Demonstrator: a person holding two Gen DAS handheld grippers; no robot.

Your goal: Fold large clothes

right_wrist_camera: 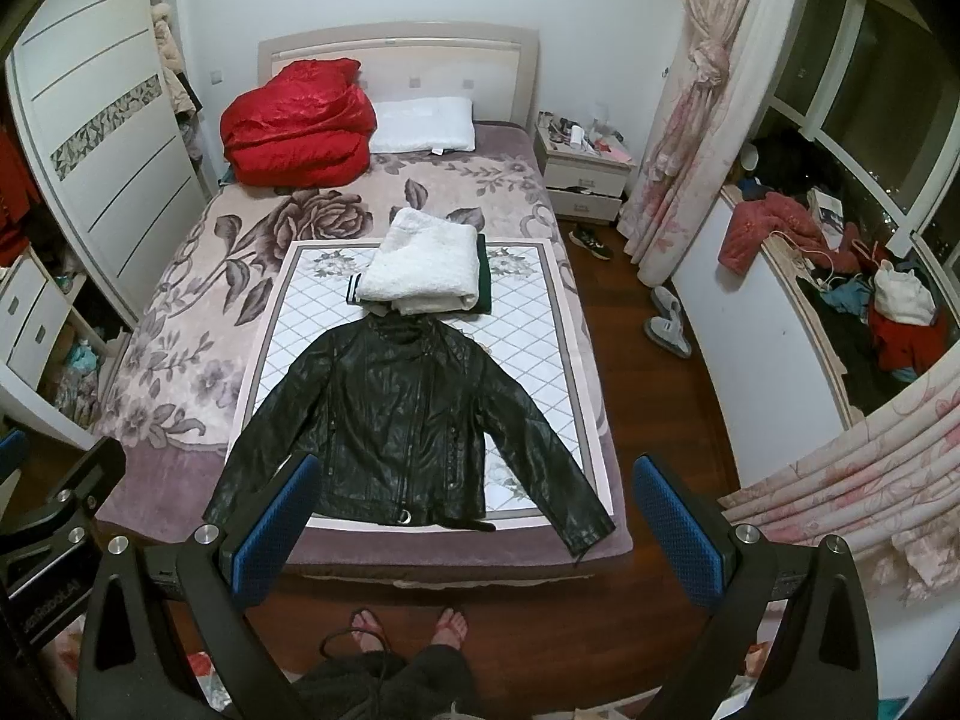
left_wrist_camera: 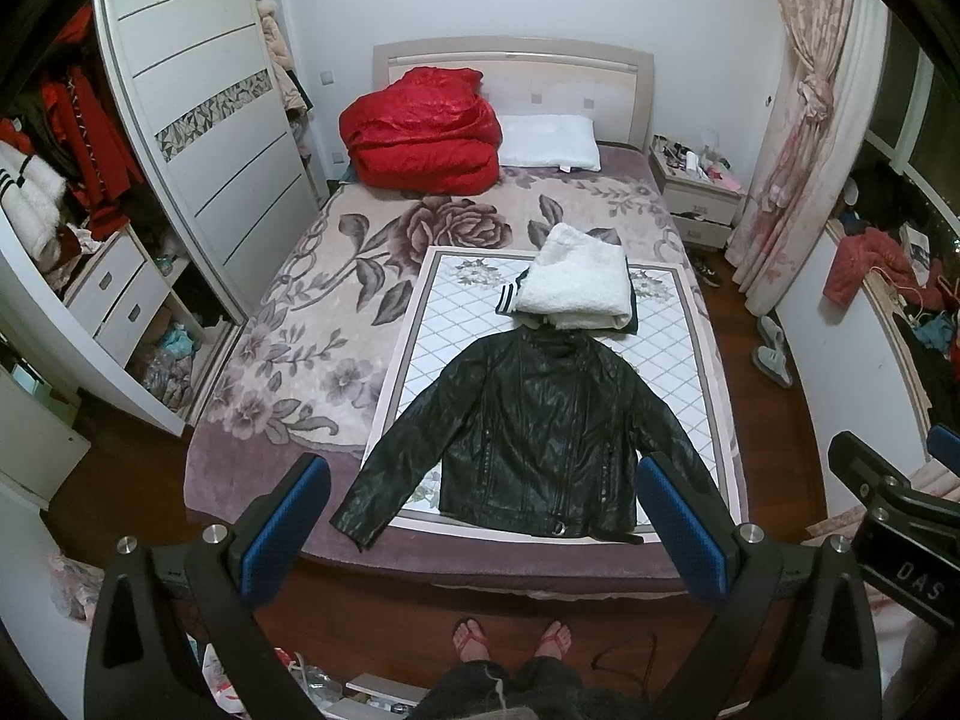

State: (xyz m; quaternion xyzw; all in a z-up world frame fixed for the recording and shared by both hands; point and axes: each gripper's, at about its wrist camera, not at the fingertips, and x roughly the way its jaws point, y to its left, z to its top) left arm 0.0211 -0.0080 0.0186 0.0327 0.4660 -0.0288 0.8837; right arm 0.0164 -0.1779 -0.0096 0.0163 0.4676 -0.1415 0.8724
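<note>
A black leather jacket (left_wrist_camera: 534,426) lies flat, front up, sleeves spread, on a white quilted mat (left_wrist_camera: 420,360) at the foot of the bed; it also shows in the right wrist view (right_wrist_camera: 402,420). A folded white fleece garment (left_wrist_camera: 576,279) sits behind its collar, also in the right wrist view (right_wrist_camera: 426,267). My left gripper (left_wrist_camera: 480,534) is open and empty, held high above the bed's foot edge. My right gripper (right_wrist_camera: 474,528) is open and empty, beside it at the same height.
A red duvet bundle (left_wrist_camera: 420,132) and a white pillow (left_wrist_camera: 549,141) lie at the headboard. A wardrobe (left_wrist_camera: 204,138) stands left, a nightstand (right_wrist_camera: 582,165) and curtains (right_wrist_camera: 690,108) right. Shoes (right_wrist_camera: 666,321) lie on the wood floor. The person's feet (left_wrist_camera: 510,639) stand at the bed's foot.
</note>
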